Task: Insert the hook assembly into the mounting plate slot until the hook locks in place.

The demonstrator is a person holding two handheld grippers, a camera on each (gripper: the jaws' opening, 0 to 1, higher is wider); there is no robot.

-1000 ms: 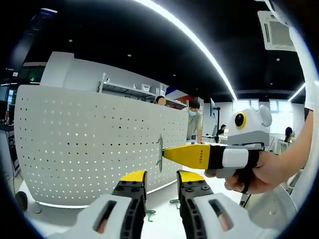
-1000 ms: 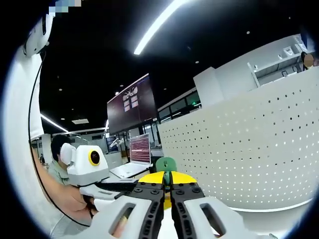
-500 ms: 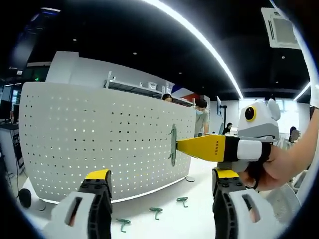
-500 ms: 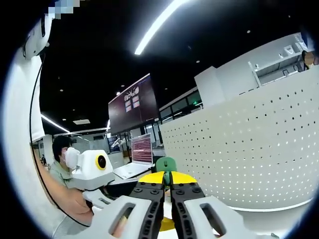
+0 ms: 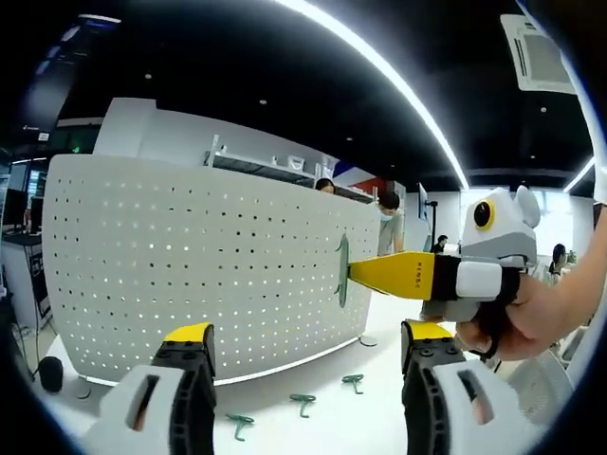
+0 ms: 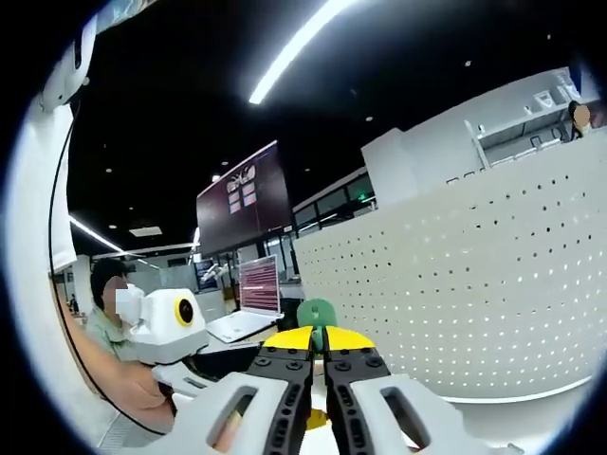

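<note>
Right gripper (image 5: 365, 273) is clamped on a green hook (image 5: 341, 270), held edge-on just at the white perforated panel (image 5: 190, 265); whether it has entered a slot, cannot tell. Left gripper (image 5: 299, 341) jaws stand wide apart, empty. Judged: insertion under way, not locked; three spare hooks (image 5: 303, 402) lie on the table (image 5: 322, 431).

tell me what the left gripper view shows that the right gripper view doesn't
Left gripper view alone: three green hooks lying loose on the white tabletop, one at, one at, one at, and the left claw with its jaws wide apart and empty.

Right gripper view alone: an open laptop and a dark wall screen behind it.

Both: the white pegboard, and the right claw shut on a green hook. From the side, in the left gripper view, that hook sits right at the pegboard's face; whether it is in a hole I cannot tell.
</note>
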